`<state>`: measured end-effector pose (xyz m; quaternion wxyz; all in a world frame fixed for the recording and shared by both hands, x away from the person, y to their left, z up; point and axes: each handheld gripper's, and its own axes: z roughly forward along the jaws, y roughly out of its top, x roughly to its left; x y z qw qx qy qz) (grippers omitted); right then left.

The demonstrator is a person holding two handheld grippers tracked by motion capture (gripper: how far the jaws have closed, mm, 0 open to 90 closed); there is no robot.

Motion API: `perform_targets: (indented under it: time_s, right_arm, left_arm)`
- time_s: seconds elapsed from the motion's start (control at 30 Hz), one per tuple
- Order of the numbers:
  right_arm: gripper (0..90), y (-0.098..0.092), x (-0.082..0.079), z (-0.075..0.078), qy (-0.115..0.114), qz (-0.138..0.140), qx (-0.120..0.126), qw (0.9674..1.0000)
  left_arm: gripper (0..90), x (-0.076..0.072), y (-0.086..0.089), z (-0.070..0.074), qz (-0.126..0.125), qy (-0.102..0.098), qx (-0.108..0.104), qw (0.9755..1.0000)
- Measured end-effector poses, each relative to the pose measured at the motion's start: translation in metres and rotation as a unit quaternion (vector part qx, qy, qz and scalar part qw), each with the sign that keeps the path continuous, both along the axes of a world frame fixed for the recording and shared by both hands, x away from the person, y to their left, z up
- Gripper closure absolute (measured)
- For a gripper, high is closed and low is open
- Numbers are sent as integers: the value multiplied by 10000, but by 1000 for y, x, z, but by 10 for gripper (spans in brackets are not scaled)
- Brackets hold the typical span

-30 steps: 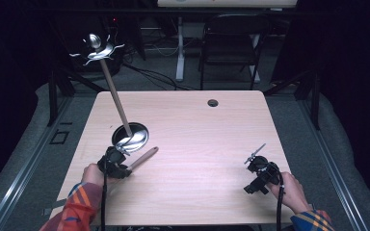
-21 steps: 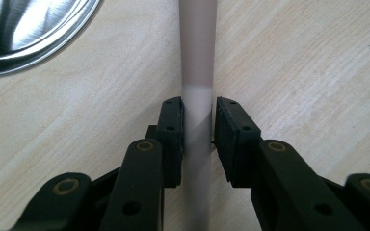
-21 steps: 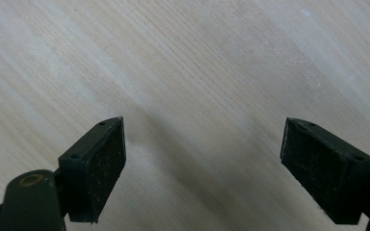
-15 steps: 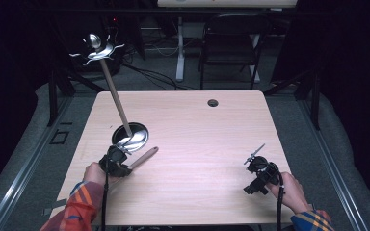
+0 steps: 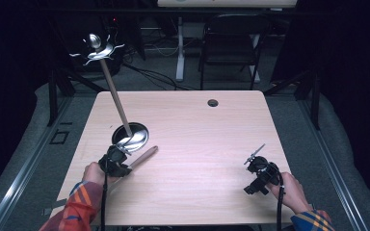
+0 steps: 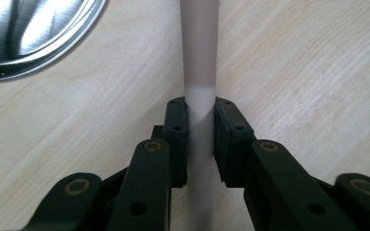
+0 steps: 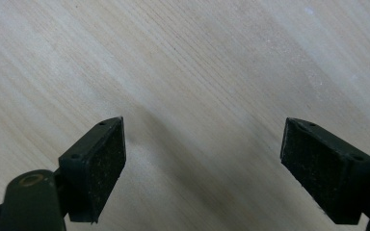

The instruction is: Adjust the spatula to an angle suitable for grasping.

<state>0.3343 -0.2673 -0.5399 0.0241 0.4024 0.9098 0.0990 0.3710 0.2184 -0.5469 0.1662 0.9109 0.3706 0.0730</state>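
A pale wooden rod (image 5: 143,154) lies flat on the table, running toward the front left. My left gripper (image 5: 124,163) is shut on the rod (image 6: 201,57), whose shaft sits squeezed between the pads (image 6: 179,130) and runs on ahead. Just beyond stands a round shiny metal base (image 5: 134,136) with a tilted wooden pole (image 5: 115,98) rising from it to a metal top piece with curved hooks (image 5: 96,47). The base's rim (image 6: 29,33) is at the upper left in the left gripper view. My right gripper (image 5: 253,160) rests near the front right, open, over bare wood (image 7: 202,159).
The light wooden table (image 5: 197,144) has a small dark cable hole (image 5: 213,102) near its far edge. A dark chair (image 5: 231,43) and cables stand on the floor behind the table.
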Motion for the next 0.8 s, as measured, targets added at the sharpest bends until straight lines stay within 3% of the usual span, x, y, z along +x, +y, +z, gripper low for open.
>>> perform_targets:
  time_s: [0.8]
  right_arm:
    - [159, 0, 1, 2, 23, 111, -138, 9998]
  left_arm:
    - [772, -11, 14, 25, 155, -463, -243, 9985]
